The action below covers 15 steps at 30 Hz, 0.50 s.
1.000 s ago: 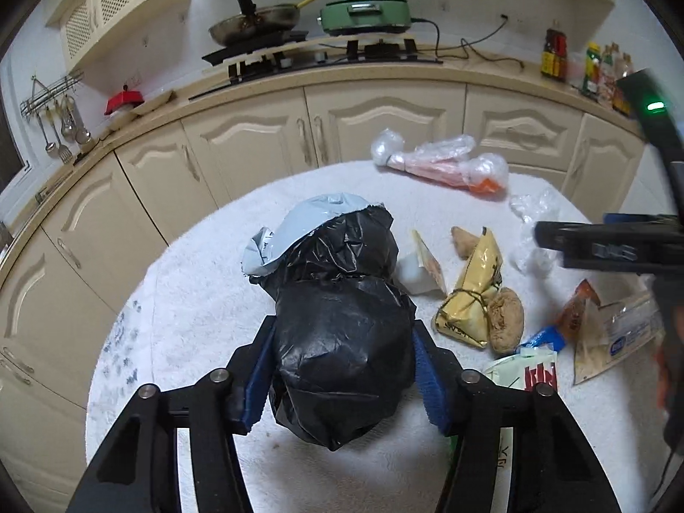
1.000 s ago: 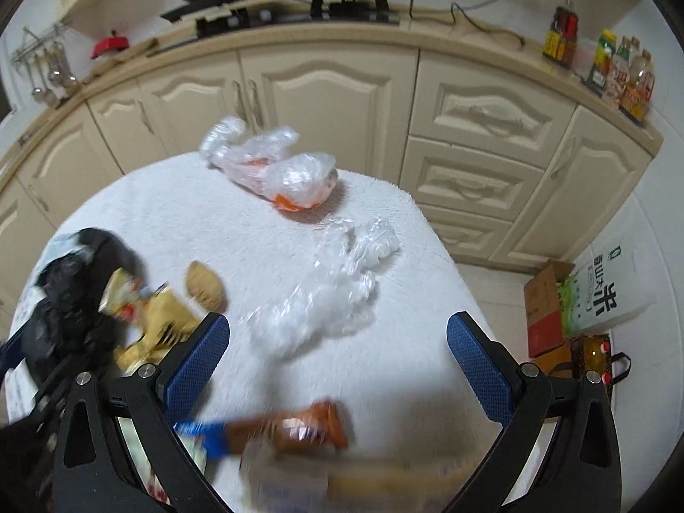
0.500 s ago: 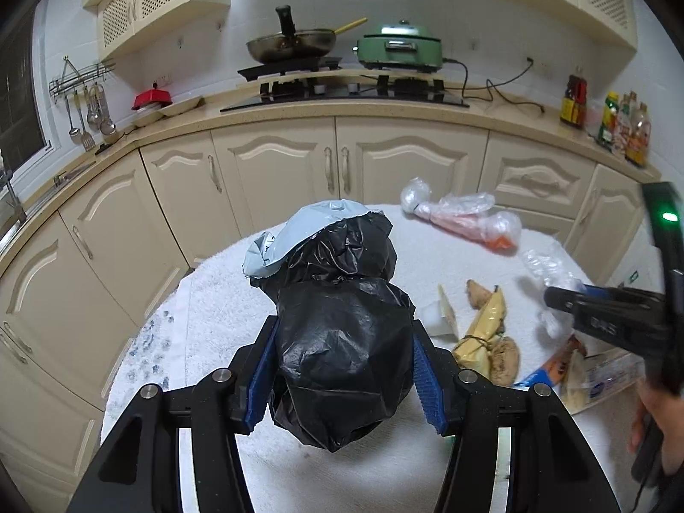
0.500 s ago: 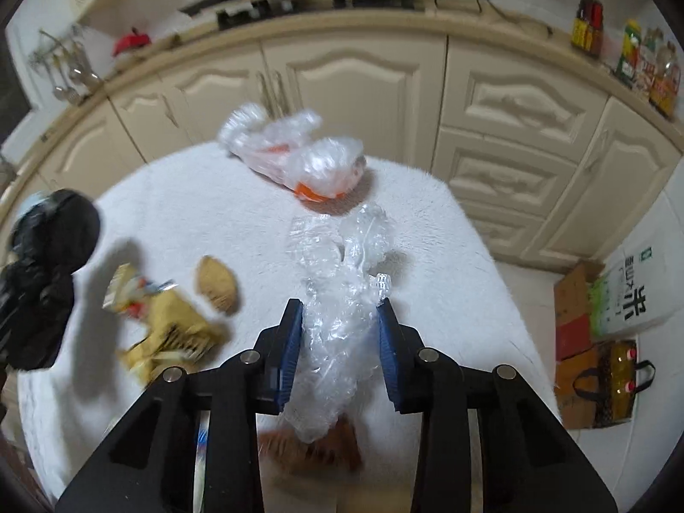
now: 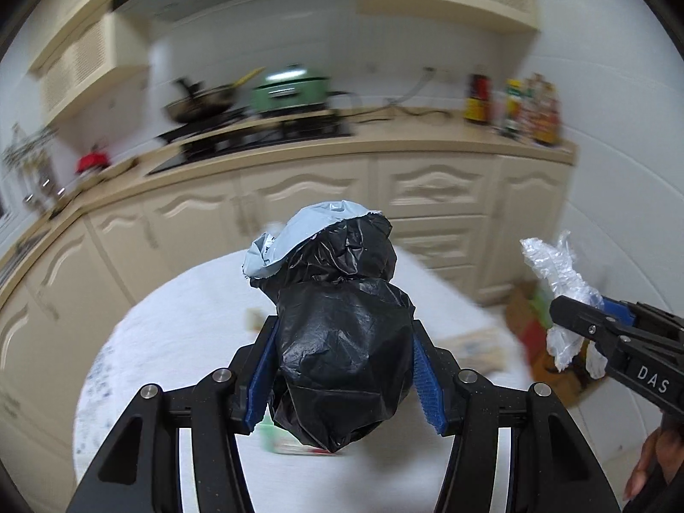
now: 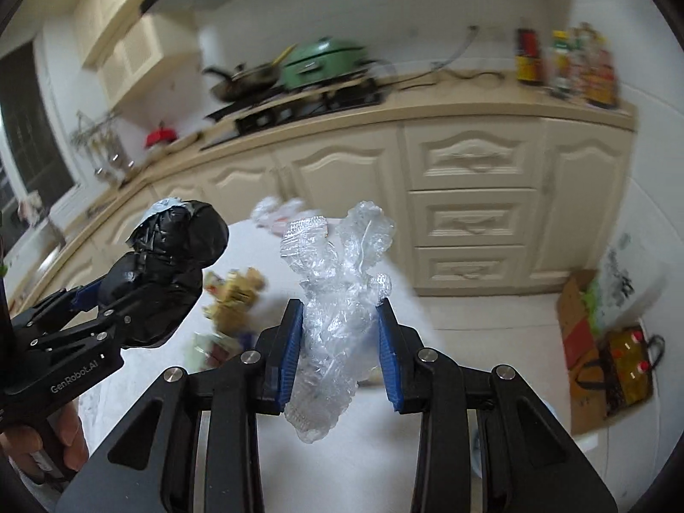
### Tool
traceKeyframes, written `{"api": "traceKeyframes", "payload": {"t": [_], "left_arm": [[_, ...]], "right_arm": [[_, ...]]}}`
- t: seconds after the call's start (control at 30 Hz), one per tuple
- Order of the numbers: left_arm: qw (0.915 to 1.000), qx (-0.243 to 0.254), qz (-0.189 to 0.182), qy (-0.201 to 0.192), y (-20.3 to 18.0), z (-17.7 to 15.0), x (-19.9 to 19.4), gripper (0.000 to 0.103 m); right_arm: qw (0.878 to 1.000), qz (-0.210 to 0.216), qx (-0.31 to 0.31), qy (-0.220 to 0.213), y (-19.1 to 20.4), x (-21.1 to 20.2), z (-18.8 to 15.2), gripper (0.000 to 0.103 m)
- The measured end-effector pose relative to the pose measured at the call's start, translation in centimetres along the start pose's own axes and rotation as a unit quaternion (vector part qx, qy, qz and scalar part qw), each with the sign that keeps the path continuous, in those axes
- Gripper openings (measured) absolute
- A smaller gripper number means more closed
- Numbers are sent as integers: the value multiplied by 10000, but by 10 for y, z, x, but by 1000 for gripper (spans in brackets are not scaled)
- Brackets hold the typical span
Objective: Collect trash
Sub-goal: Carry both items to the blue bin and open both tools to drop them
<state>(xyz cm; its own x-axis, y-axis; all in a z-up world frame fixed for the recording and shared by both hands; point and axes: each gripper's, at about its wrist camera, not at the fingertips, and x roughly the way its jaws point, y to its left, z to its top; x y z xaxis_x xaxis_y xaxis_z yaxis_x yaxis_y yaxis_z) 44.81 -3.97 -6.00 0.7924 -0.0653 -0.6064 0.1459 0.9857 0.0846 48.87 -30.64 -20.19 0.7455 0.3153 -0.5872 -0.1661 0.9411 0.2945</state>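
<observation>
Gripping a bunched black trash bag (image 5: pixel 342 355) between blue pads, left gripper (image 5: pixel 342 370) angled downward, bag bulging up past the fingertips with a pale grey-blue flap (image 5: pixel 295 239) at its 11 o'clock. Clamping crumpled clear plastic wrap (image 6: pixel 337 312), right gripper (image 6: pixel 340 342) likewise tilted down, jaws narrow and pressed on the wrap, loose ends sticking up at 12 o'clock and hanging out below at 6 o'clock. Both held clear above the white round table (image 5: pixel 179 325).

Compared with a second ago: right jaws then wide apart with the wrap lying loose on the table ahead, now shut on it and lifted; left grip on the bag unchanged but raised, counter and upper cabinets now filling more of both views, background smeared.

Seen only from the left wrist: right gripper (image 5: pixel 598 316) side-on at 3 o'clock, a fingertip of the person's hand (image 5: pixel 654 466) at 4 o'clock. Seen only from the right wrist: left gripper (image 6: pixel 102 299) at 9 o'clock with the bag, the hand (image 6: pixel 51 444) on its handle, yellow wrappers (image 6: pixel 233 295) remaining on the table, cardboard box and bags (image 6: pixel 607 350) on the floor at 3 o'clock.
</observation>
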Motion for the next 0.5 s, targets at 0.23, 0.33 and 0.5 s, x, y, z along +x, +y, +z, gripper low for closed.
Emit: {"api": "traceKeyframes", "payload": {"t": [0.23,0.33,0.5], "left_arm": [[9955,669,-668,119,-121,5,9,53],[9910,929,-928,254,-168,5,22,53],[9813,1318,-1250,636,-236,6,70,53]], "right_arm": [[9961,-541,669,-172,-90,-59,-41,34],[9921,-766,976,-200,-132,-77,-61,34],[9845,-1039,1405,-123,-191,-89,-93,34]]}}
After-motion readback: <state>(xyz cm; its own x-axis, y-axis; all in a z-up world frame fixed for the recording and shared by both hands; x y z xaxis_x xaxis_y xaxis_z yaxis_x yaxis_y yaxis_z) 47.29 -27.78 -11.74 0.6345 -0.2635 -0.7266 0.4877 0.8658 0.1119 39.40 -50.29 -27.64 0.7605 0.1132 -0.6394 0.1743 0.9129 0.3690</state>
